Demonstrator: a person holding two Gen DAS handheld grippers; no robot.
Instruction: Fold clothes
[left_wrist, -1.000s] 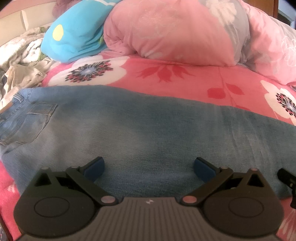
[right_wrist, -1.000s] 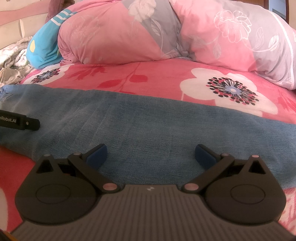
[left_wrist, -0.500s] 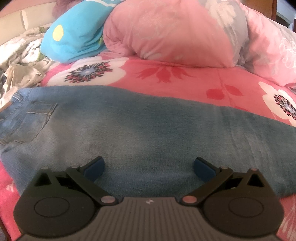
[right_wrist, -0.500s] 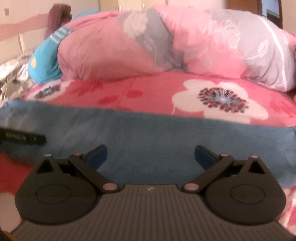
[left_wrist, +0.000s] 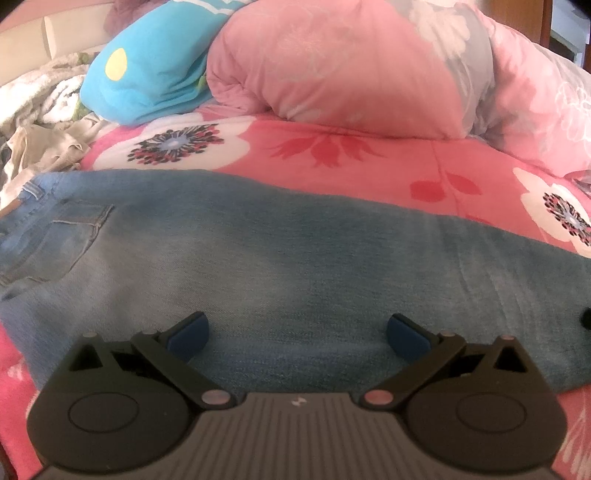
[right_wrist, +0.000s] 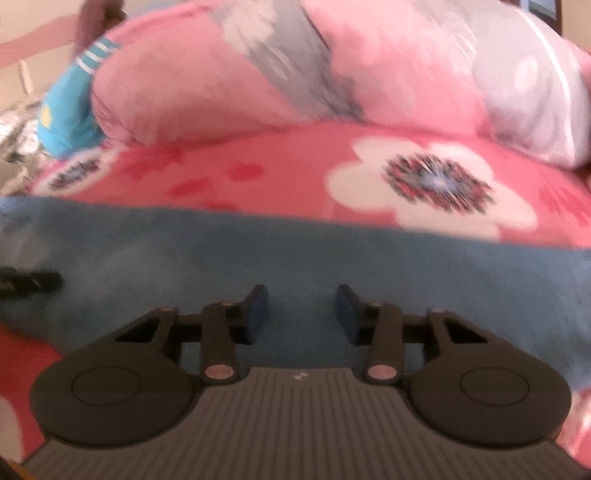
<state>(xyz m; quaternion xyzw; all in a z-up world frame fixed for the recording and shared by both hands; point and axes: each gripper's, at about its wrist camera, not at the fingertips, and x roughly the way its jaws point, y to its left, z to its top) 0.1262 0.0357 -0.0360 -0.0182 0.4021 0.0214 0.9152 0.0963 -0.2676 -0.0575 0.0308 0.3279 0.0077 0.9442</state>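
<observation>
Left gripper (left_wrist: 297, 334) spread wide over the jeans (left_wrist: 258, 258); right gripper (right_wrist: 301, 308) closing, denim at 12 o'clock, nothing pinched.

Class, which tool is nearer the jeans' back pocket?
Left. The left tool is right of the back pocket; the right tool, farther along, is closing its jaws around the leg.

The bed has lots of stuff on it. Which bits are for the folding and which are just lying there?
For the folding:
jeans
left tongs, open
right tongs, closing above the jeans

Just lying there:
pink duvet
blue pillow
floral sheet
crumpled clothes
</observation>
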